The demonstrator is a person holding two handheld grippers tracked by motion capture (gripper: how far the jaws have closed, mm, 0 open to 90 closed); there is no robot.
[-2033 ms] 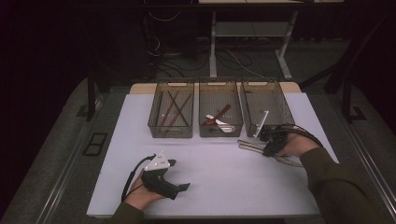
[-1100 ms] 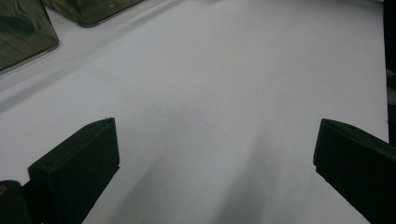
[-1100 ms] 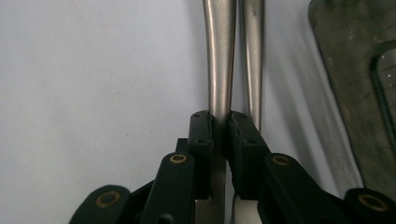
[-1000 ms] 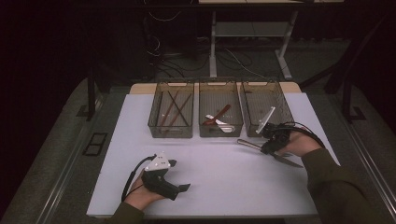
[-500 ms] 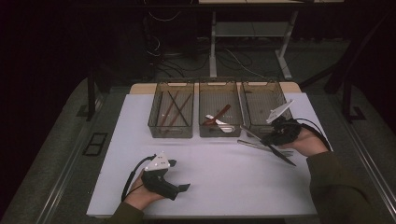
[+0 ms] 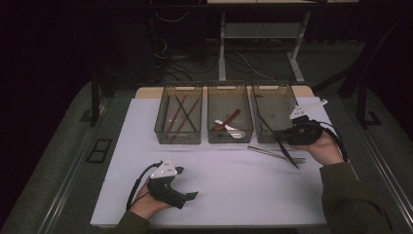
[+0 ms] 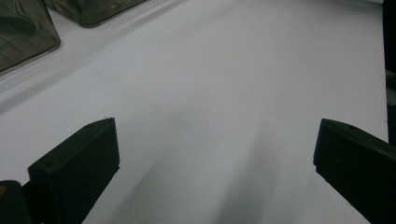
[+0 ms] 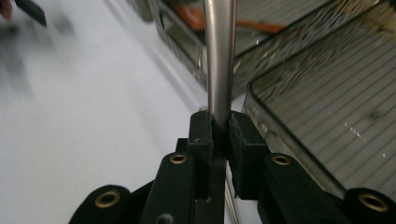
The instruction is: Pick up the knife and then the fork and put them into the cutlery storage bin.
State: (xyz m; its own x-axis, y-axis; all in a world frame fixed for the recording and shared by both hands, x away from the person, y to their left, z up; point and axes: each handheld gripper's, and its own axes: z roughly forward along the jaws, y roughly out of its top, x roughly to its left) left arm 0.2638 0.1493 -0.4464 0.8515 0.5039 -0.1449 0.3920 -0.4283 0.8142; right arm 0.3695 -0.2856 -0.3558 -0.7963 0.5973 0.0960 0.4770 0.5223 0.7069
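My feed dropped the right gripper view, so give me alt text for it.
The right gripper has its black jaws shut on a slim metal utensil, which runs straight up the frame. Behind it to the right is a mesh-floored bin; the white table lies to the left.

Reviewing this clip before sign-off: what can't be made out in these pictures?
- Metal utensil in the right gripper: right gripper view cuts off its working end at the top edge; high view is too dim and small to tell its type.
- Utensils on the table: kind unreadable in the high view, partly crossed by the held one.
- Right bin: contents too dark in the high view.
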